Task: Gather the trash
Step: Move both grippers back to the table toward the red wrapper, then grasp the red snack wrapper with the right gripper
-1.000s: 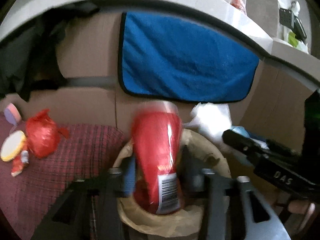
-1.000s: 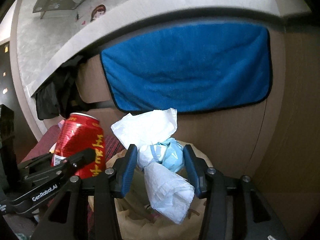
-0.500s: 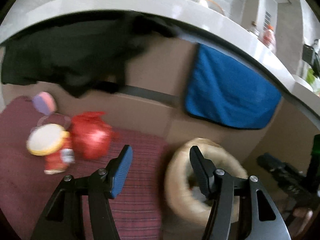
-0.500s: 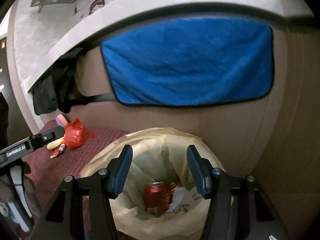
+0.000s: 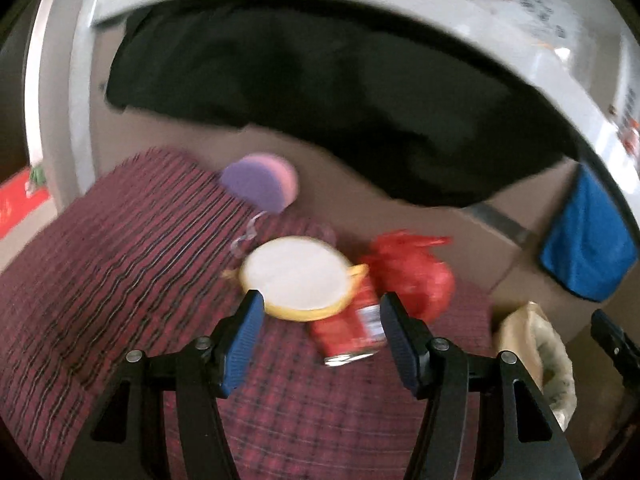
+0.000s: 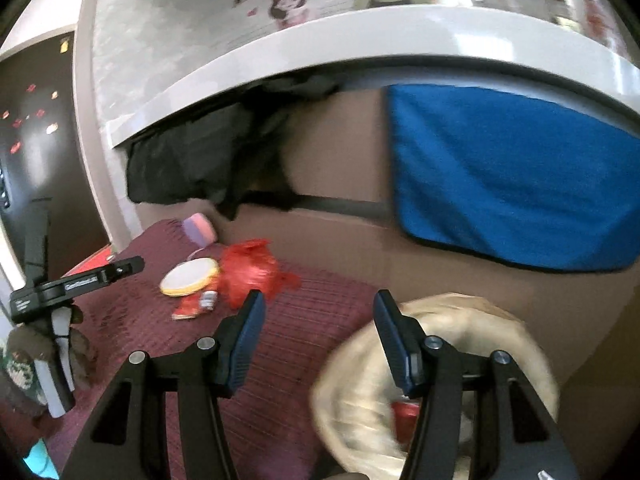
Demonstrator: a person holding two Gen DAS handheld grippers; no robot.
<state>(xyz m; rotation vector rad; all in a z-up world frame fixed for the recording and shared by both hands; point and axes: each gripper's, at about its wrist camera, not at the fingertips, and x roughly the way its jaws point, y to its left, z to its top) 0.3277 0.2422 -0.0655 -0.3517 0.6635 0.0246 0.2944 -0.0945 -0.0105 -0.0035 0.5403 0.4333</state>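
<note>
The left gripper (image 5: 320,334) held its fingers wide apart and empty, presumably ready for the remaining trash: a red can (image 5: 349,322) lay just ahead between them, under a yellow-rimmed lid (image 5: 296,276), with a red bag (image 5: 408,272) beside it. The right gripper (image 6: 318,338), also spread and empty, hung beside the paper trash bag (image 6: 472,320).

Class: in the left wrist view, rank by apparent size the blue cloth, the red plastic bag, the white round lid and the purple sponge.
1. White round lid and red plastic bag: too alike to separate.
2. Blue cloth, cut off at the frame edge, so unsure.
3. Purple sponge, farthest, smallest.
</note>
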